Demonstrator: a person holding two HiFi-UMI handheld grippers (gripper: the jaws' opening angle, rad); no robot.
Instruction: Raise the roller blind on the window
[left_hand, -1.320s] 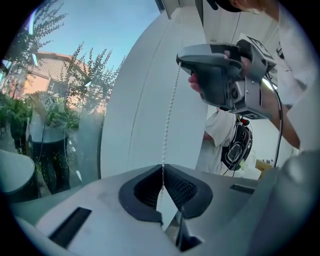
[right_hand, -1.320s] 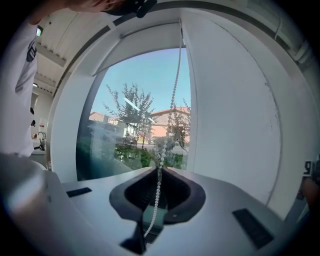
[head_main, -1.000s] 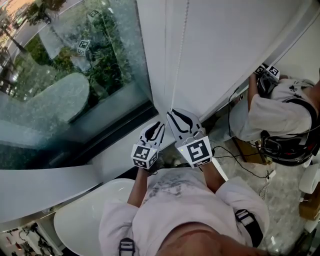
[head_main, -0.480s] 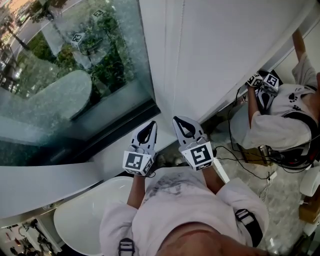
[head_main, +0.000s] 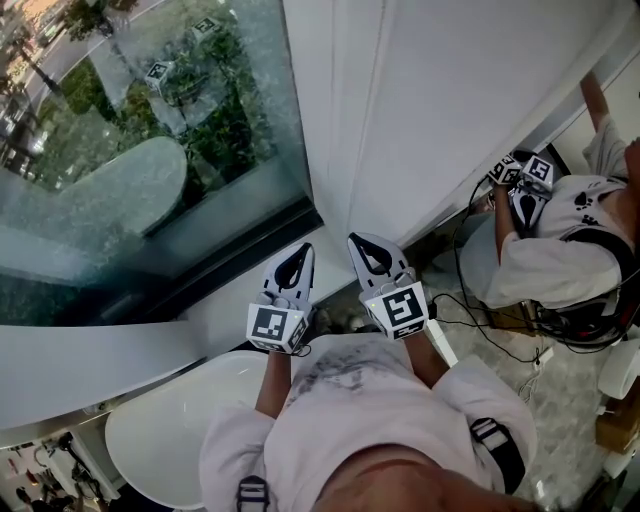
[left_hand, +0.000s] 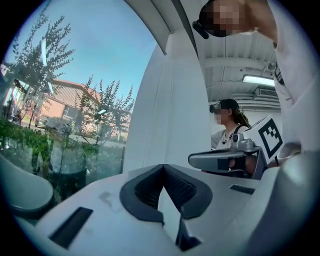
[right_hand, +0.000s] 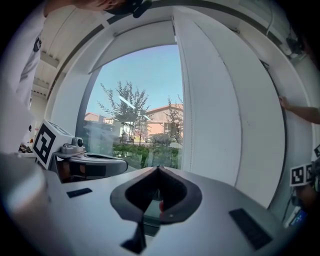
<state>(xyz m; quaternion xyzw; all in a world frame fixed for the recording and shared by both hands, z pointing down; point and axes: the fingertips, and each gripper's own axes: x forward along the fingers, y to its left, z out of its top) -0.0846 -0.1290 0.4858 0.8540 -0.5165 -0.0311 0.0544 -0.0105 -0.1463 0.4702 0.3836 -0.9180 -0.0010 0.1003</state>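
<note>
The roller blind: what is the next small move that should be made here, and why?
Probably open the right gripper and bring it up to the cord that hangs along the blind. Both it and the left gripper are shut on nothing and held low, so nothing can pull the cord yet.

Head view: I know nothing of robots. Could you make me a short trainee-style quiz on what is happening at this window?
1. True or false: the roller blind hides all of the window glass in view.
2. The left tongs are: A) wide apart; B) closed on nothing; C) clamped on a cup.
3. Fill in: a second person stands to the wearer's ___.

Key: 1 false, bare glass shows left of the blind. 2 B. 3 right.
</note>
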